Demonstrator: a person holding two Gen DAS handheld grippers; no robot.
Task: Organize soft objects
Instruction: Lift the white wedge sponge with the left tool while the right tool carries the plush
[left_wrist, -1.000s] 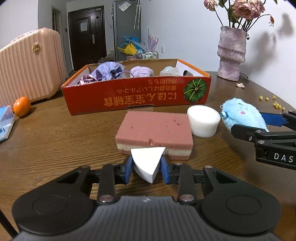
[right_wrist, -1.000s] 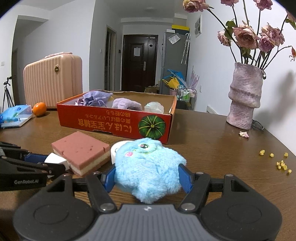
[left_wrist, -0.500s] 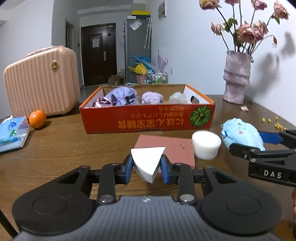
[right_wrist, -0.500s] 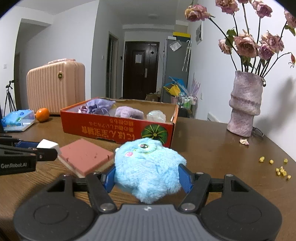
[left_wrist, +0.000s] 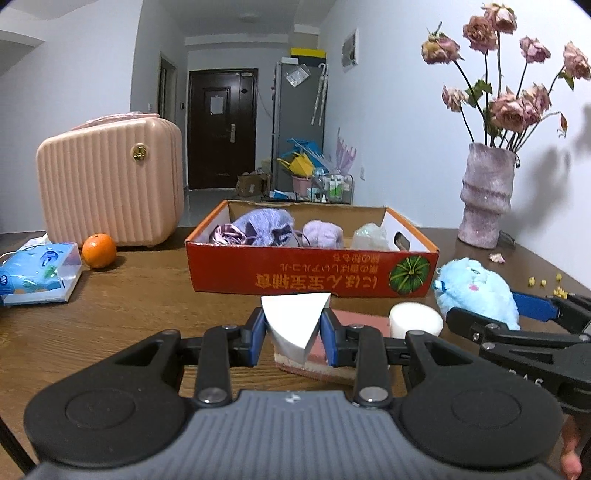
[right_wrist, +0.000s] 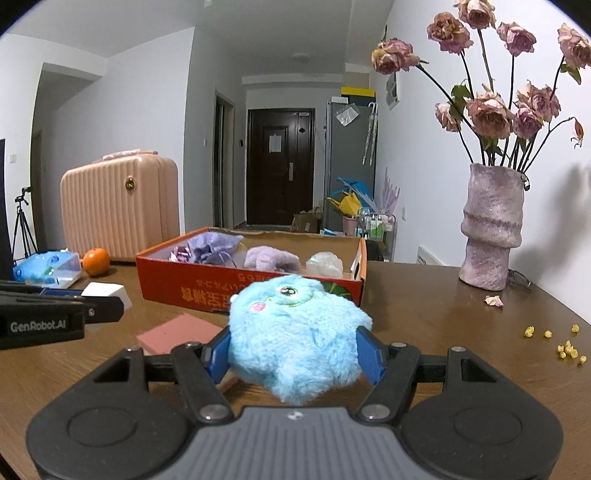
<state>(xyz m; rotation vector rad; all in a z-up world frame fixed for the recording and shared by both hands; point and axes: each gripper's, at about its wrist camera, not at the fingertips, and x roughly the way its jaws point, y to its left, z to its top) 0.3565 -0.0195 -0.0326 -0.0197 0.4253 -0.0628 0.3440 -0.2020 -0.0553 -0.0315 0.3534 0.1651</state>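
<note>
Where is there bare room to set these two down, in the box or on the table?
The red cardboard box is crowded at left and middle; floor shows bare only at its right end, past the pale bundle. Bare table lies between box and vase. The pink sponge and white cylinder crowd the front.

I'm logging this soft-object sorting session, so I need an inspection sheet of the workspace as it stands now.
Surface: brown wooden table, scattered yellow crumbs on the right.
Job's things: red cardboard box with purple fabric items inside; pink sponge block and white foam cylinder on the table.
Clutter: orange, tissue pack, pink case, vase of dried roses, a fallen petal.
Grippers: left claw shut on white foam wedge; right claw shut on blue plush toy.
Cables: nothing seen.
Surroundings: hallway, dark door, tripod at left.
</note>
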